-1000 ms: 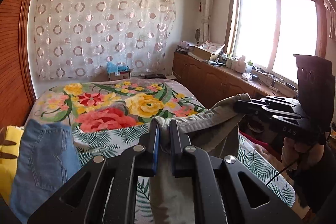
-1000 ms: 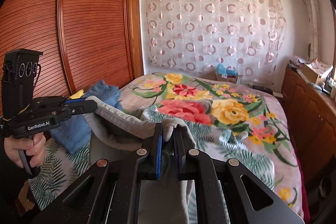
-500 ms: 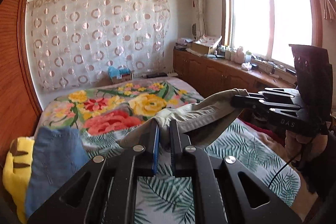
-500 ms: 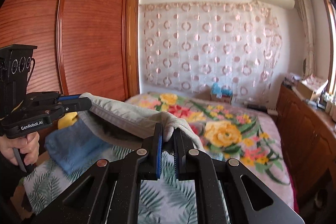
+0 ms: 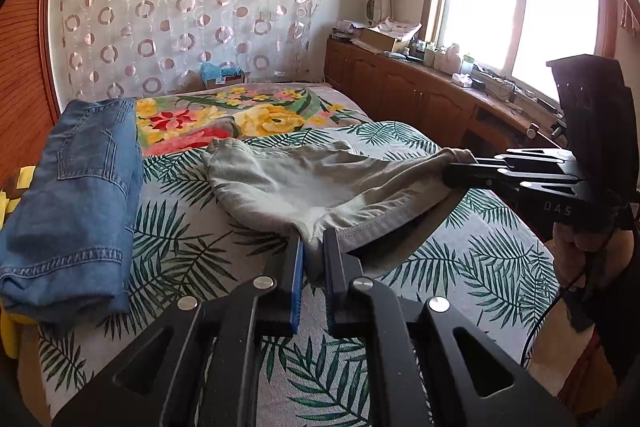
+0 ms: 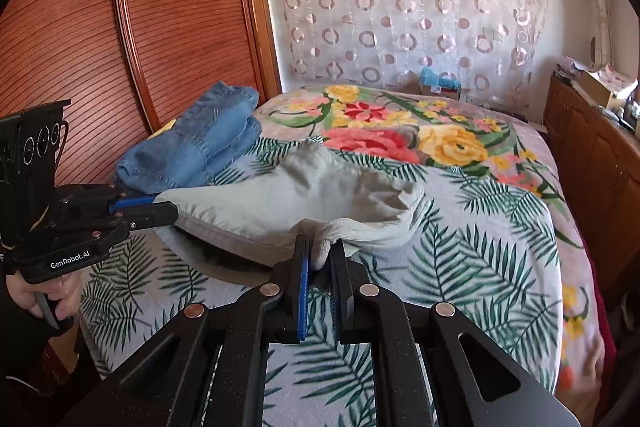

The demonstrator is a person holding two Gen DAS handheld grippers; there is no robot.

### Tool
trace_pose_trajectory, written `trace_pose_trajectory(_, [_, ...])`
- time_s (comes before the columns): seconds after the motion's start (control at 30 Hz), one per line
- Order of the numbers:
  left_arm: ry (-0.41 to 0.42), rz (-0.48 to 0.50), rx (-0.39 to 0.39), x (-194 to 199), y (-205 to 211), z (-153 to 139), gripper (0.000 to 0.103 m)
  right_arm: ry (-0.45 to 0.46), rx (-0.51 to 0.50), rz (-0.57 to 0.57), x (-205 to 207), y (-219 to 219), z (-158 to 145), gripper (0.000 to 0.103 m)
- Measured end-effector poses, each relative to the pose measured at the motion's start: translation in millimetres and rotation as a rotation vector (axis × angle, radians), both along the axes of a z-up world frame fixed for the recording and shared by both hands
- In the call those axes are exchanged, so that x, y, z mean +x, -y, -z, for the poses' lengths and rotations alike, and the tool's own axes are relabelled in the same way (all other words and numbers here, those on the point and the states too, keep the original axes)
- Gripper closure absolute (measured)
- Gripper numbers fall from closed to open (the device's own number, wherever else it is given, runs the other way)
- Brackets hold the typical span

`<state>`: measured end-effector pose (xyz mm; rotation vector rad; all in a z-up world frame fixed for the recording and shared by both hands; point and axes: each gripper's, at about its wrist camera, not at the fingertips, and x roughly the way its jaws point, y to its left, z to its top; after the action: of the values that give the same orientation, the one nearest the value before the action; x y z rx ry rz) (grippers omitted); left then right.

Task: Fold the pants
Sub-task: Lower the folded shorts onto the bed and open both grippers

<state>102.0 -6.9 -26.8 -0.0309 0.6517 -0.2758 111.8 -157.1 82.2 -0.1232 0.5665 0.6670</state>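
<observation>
Light grey pants (image 5: 304, 183) lie stretched over the bed, their far end resting on the leaf-print sheet and the near edge held up. My left gripper (image 5: 311, 243) is shut on one near corner of the pants; it also shows in the right wrist view (image 6: 160, 209) at the left. My right gripper (image 6: 320, 251) is shut on the other near corner of the pants (image 6: 304, 195); it shows in the left wrist view (image 5: 460, 167) at the right. The cloth sags between the two grippers.
Folded blue jeans (image 5: 76, 195) lie on the bed's left side, seen too in the right wrist view (image 6: 196, 147). The bed (image 5: 480, 267) has a floral blanket (image 6: 400, 131) at its far end. A wooden wardrobe (image 6: 120, 27) stands left, a wooden cabinet (image 5: 420, 95) right.
Both grippers have come down and forward with the pants, from held high in the air to low over the bed. The pants' far end now lies on the sheet.
</observation>
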Motion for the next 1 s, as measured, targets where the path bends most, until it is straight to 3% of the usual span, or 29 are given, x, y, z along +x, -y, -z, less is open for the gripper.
trace_pose_trajectory(0.2, [-0.009, 0.012, -0.016, -11, 0, 4, 0.093, -0.043, -0.012, 0.010, 5, -1, 16, 0.094])
trace_pose_trajectory(0.47, [0.005, 0.023, -0.025, -38, 4, -1, 0.093, -0.058, -0.002, 0.020, -19, 6, 24, 0.094])
trace_pose_trajectory(0.63, [-0.027, 0.024, -0.028, -53, 3, 12, 0.093, -0.043, -0.013, 0.014, -31, 5, 30, 0.094])
trace_pose_trajectory(1.0, [-0.088, 0.029, -0.018, -75, 9, 36, 0.093, -0.117, -0.043, -0.005, -49, 10, 61, 0.094])
